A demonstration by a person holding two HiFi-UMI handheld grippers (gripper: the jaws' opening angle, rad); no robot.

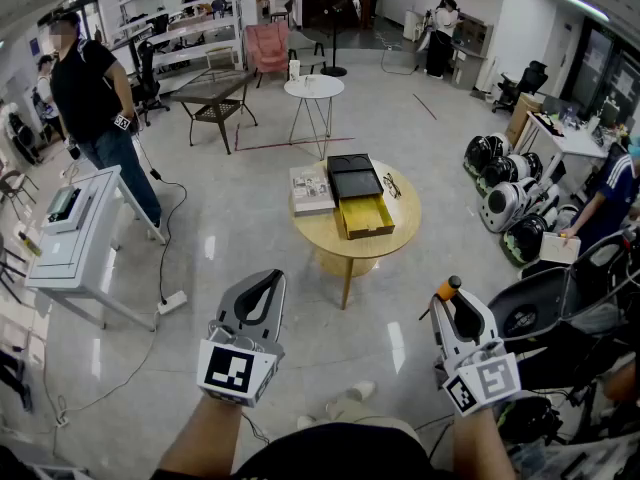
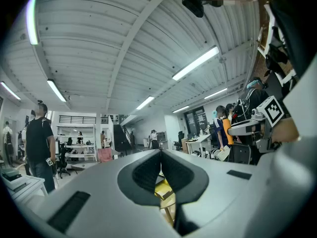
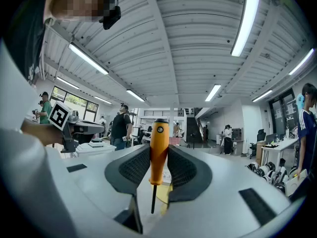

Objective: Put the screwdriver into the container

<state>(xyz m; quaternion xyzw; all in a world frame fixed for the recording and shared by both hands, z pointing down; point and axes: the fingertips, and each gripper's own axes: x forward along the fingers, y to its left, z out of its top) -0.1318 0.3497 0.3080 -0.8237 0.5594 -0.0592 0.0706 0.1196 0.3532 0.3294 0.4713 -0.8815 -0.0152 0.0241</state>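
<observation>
Hidden: seen from my head, my right gripper [image 1: 458,313] covers most of the screwdriver [image 3: 159,148]; only the orange handle end shows.
Screwdriver: clamped in my right jaws, upright, handle up, tip down.
Left gripper [image 2: 161,155]: jaws together, empty.
Container [image 1: 365,216]: on the table [image 1: 318,236], well apart.

Bright, even indoor lighting from long ceiling tubes [image 3: 246,21]. Soft glare streaks on glossy floor [image 1: 396,346]; shadows faint and diffuse. Strong fisheye bending toward edges, with dark vignetted corners in both gripper views. Nearest foreground slightly soft; distant background reasonably sharp.
</observation>
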